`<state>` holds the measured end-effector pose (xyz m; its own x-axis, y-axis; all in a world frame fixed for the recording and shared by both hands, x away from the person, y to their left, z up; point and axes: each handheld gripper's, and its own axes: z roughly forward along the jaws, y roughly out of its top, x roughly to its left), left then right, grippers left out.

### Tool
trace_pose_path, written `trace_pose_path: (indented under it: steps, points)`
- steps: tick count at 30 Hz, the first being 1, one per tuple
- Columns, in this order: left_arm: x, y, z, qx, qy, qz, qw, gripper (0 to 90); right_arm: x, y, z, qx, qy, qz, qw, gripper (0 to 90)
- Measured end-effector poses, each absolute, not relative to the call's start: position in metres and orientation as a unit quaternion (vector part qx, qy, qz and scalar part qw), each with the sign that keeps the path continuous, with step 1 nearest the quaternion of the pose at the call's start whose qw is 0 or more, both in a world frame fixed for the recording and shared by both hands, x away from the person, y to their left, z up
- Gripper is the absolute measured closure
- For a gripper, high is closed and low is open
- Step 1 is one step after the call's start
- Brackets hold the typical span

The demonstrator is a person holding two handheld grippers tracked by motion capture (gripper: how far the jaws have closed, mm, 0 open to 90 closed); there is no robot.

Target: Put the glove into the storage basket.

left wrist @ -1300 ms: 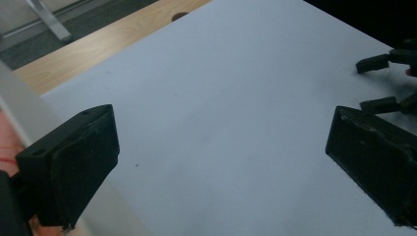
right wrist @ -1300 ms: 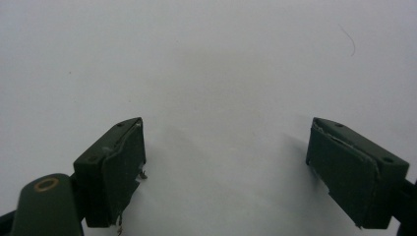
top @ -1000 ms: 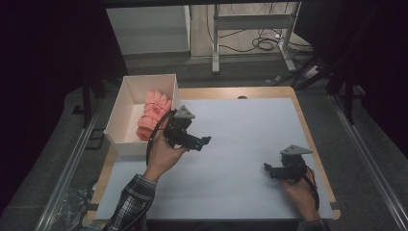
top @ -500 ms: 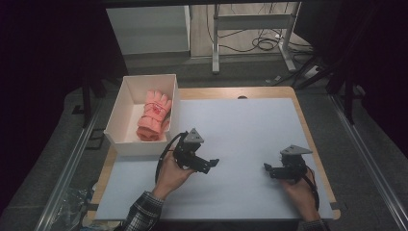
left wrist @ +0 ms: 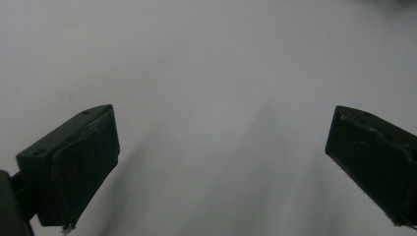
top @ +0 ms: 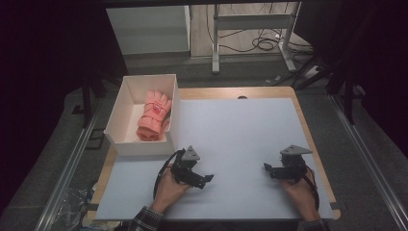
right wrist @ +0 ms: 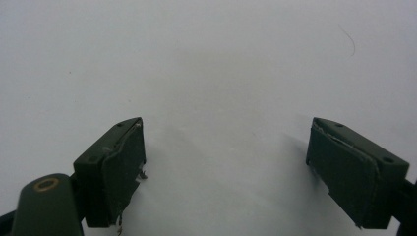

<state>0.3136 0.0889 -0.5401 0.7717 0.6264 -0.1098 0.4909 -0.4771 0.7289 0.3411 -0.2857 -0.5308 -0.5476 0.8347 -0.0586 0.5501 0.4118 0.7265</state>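
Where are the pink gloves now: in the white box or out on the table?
In the box: the pink gloves lie bundled on the floor of the white box, inside its walls.

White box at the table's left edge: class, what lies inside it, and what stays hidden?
Inside the white box lie pink gloves, bundled together against its right wall. The box floor beneath them is covered, and the near wall hides the floor's front strip.

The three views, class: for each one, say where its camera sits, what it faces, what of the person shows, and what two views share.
High view: above the person's side, looking forward and down at the table, the box holding gloves, both hands, left gripper and right gripper.
Left gripper view: on the left gripper, facing bare table between open jaws.
Right gripper view: on the right gripper, likewise.
Shared: both gripper views show the white table surface.
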Motion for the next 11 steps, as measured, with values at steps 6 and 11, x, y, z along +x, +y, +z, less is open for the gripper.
trace_pose_path:
  steps: [6, 11]
  points:
    - [0.3102, 0.0844, -0.5464, 0.87, 0.324, 0.108, 0.355, 0.0, 0.341, -0.2857, -0.5308, 0.426, 0.813, 0.336, 0.212, 15.2]
    - [0.3093, 0.0831, -0.5471, 0.871, 0.322, 0.113, 0.353, 0.0, 0.3409, -0.2858, -0.5309, 0.426, 0.813, 0.335, 0.212, 15.1]
